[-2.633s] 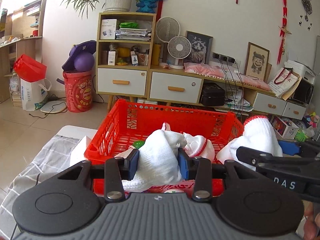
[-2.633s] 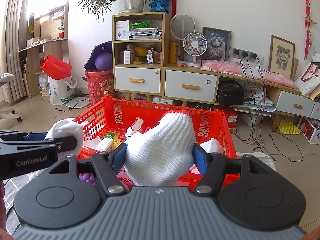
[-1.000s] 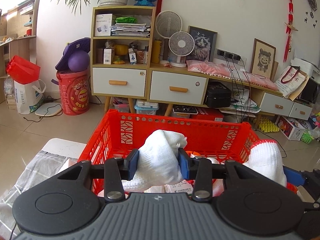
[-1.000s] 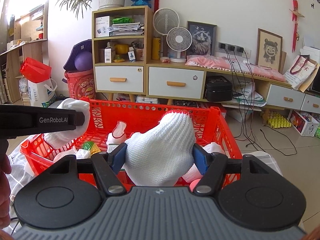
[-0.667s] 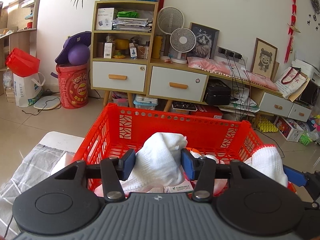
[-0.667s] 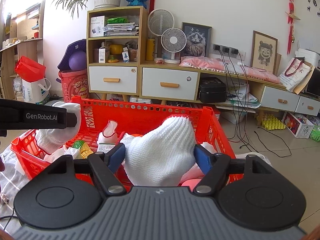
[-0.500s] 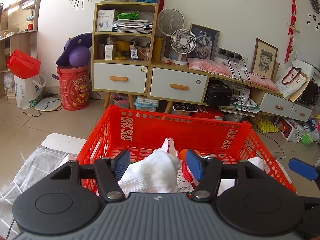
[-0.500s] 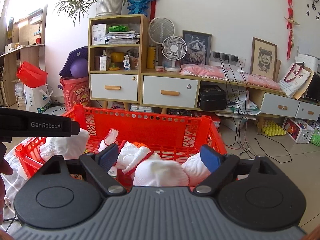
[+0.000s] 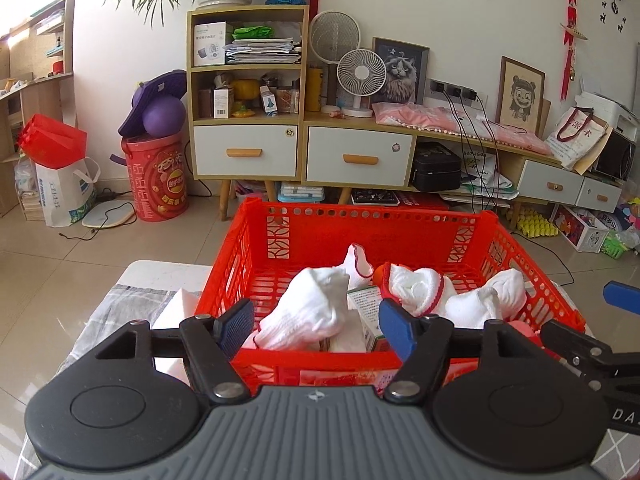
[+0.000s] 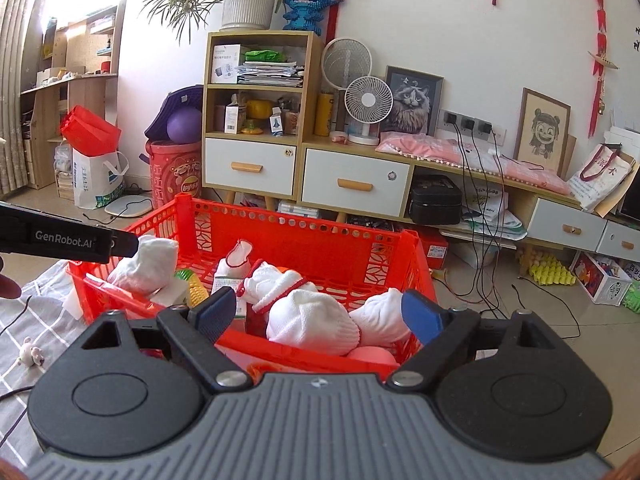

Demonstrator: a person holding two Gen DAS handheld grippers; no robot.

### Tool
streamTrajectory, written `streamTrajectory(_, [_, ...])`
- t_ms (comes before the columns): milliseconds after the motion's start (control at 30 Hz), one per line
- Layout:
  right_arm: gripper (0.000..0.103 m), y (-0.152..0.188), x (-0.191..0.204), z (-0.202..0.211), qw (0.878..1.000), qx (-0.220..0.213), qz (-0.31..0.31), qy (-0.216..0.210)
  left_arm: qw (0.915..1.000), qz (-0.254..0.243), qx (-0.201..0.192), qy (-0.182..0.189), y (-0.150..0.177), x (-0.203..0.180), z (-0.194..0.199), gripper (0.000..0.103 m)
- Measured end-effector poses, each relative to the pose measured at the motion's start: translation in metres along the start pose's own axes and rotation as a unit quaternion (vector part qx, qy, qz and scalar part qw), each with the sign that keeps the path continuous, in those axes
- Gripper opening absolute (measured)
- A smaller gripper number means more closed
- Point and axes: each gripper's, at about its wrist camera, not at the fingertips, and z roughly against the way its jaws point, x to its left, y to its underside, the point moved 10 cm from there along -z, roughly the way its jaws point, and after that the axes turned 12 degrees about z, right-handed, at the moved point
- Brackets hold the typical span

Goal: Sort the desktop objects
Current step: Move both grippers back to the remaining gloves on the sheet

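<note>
Both wrist cameras look forward, close over the same red basket point(image 9: 256, 236) point(image 10: 188, 216), toward the cabinets.

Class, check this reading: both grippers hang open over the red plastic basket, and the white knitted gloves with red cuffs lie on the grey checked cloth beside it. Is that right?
Not quite. The white knitted gloves with red cuffs lie inside the red plastic basket, not on the grey checked cloth; the right wrist view shows this. The rest holds: the left gripper and right gripper both hang open over the basket.

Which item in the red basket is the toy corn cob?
Find the red basket on the grey checked cloth, then its left end. The toy corn cob lies there, below a bundled white glove: the only yellow, knobbly thing with green leaves among white gloves.
</note>
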Motion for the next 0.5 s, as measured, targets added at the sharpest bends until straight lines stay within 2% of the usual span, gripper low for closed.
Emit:
streamTrajectory(200, [0.088, 0.028, 0.014, 0.026, 0.999, 0.029, 0.011, -0.024, 0.9982, -0.02, 0.055, -0.01, 0.05, 0.011, 0.012, 0.072])
streamTrajectory(300, [0.088, 0.04, 0.019, 0.036, 0.998, 0.042, 0.014, -0.033, 0.9969, -0.018, 0.077, -0.004, 0.07, 0.011, 0.013, 0.072])
streamTrajectory(500, [0.088, 0.073, 0.008, 0.028, 0.996, 0.085, 0.031, -0.021, 0.9918, -0.004, 0.12, 0.043, 0.103, -0.012, 0.009, 0.072])
